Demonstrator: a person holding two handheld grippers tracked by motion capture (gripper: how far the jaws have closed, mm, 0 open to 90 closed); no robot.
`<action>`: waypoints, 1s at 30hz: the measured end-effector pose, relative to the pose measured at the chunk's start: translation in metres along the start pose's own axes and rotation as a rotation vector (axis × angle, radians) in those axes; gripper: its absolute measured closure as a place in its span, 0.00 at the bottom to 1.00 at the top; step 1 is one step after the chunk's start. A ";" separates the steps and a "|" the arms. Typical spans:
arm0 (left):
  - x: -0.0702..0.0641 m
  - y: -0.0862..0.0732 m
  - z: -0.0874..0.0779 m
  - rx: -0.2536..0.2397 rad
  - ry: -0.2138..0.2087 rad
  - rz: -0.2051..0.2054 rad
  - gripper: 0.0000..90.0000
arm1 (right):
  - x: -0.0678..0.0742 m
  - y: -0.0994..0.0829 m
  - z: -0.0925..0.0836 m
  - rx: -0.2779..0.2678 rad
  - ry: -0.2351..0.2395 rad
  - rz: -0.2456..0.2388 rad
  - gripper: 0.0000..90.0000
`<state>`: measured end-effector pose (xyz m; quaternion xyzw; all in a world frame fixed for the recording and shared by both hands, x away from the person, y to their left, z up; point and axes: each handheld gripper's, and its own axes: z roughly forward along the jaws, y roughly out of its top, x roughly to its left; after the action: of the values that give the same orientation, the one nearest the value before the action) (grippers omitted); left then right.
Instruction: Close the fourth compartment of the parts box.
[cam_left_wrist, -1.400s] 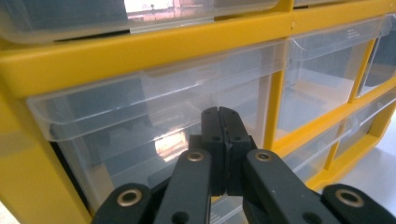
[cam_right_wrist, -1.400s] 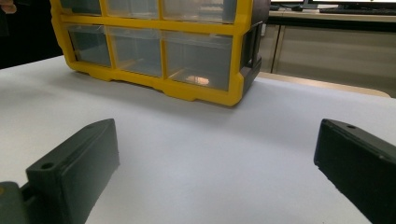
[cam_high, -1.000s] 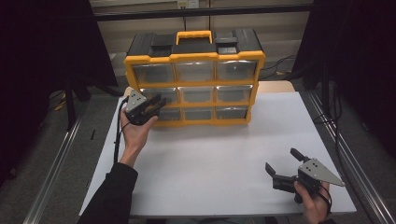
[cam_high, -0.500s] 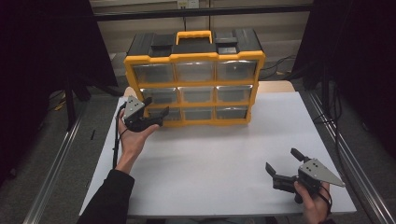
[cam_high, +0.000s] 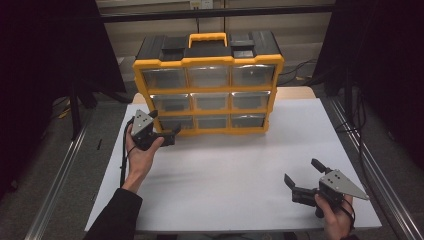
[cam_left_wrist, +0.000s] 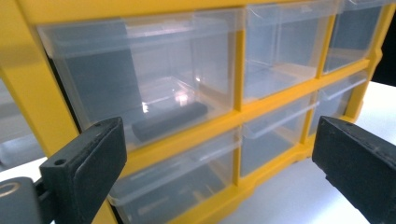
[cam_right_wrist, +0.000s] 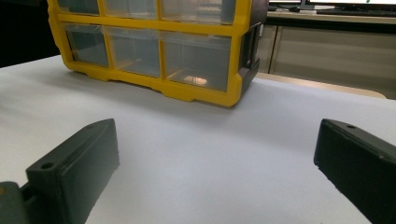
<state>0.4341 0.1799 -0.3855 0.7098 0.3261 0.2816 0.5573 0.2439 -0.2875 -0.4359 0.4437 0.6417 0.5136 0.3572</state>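
Holding your left gripper (cam_high: 167, 134) at the lower-left drawers of the organizer (cam_high: 207, 62), you had just been spreading its jaws; they stood wide with nothing between them. Judging from that, the risk was the tips catching the yellow frame instead of a drawer lip, because the pulls are shallow and clear; a push there could slide the organizer back on the white table (cam_high: 240, 165). In your left gripper view, the middle-left drawer (cam_left_wrist: 140, 84) held a dark, bar-shaped piece (cam_left_wrist: 169, 121); the bottom-left drawer (cam_left_wrist: 177, 182) held something pale that I could not make out. The bottom-right drawer (cam_right_wrist: 196, 60) showed only a bright glint, perhaps a reflection. Your right gripper (cam_high: 305, 176) sat wide and empty near the table's front-right corner, well apart from the organizer.
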 end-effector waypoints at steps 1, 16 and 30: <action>0.000 -0.001 -0.001 0.012 -0.006 -0.003 0.03 | 0.000 0.000 0.000 -0.001 0.002 -0.001 0.00; -0.009 -0.012 -0.020 0.002 0.002 -0.012 0.04 | 0.000 0.000 0.000 -0.002 0.000 -0.005 0.00; -0.018 -0.029 -0.036 -0.008 0.008 -0.036 0.03 | 0.000 0.000 -0.001 -0.004 0.001 -0.010 0.00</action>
<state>0.3910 0.1929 -0.4065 0.7005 0.3399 0.2759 0.5636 0.2432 -0.2877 -0.4353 0.4394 0.6432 0.5132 0.3603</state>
